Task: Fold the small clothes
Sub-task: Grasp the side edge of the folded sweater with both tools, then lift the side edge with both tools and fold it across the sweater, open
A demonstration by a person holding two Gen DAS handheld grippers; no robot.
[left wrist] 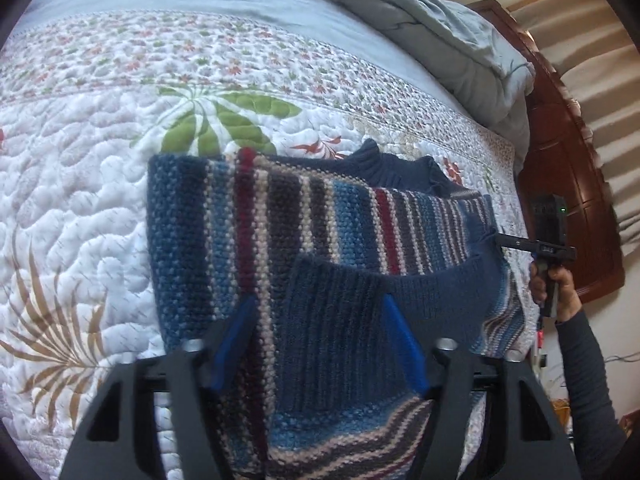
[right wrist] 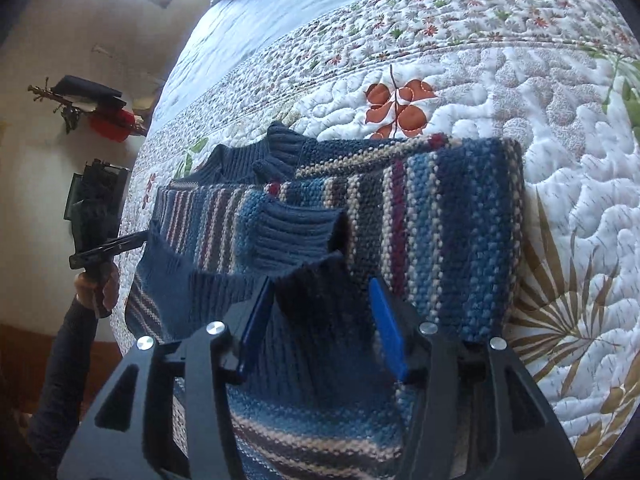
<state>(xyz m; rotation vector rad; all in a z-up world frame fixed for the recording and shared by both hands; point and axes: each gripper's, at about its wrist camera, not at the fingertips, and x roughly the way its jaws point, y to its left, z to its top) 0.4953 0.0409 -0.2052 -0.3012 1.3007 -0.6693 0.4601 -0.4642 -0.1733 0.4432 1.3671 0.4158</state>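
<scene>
On the quilt [left wrist: 80,208] a striped sweater [left wrist: 304,216] lies partly folded, its long axis running left to right. Its near ribbed hem [left wrist: 360,300] lifts between both grippers: left gripper [left wrist: 316,344] and right gripper [right wrist: 320,324] each have fingers apart, straddling it.

Materials as I log them from my feeds:

- Striped blue, cream and maroon knitted sweater [left wrist: 304,216]: coarse, nubbly wool-like knit; plain navy ribbed cuff [right wrist: 296,236], matt throughout.
- White quilted bedspread with printed leaves and flowers [left wrist: 80,184]: soft cotton-like cloth, puckered stitching, matt.
- Pale blue duvet [left wrist: 440,32]: smooth cloth, softly creased.
- Dark reddish wooden headboard [left wrist: 568,184]: polished, slightly glossy.
- Left hand-held gripper [left wrist: 316,340] and right hand-held gripper [right wrist: 320,324]: matt black plastic frames, smooth blue plastic fingers [right wrist: 386,328], shiny metal bolts [right wrist: 216,327].
</scene>
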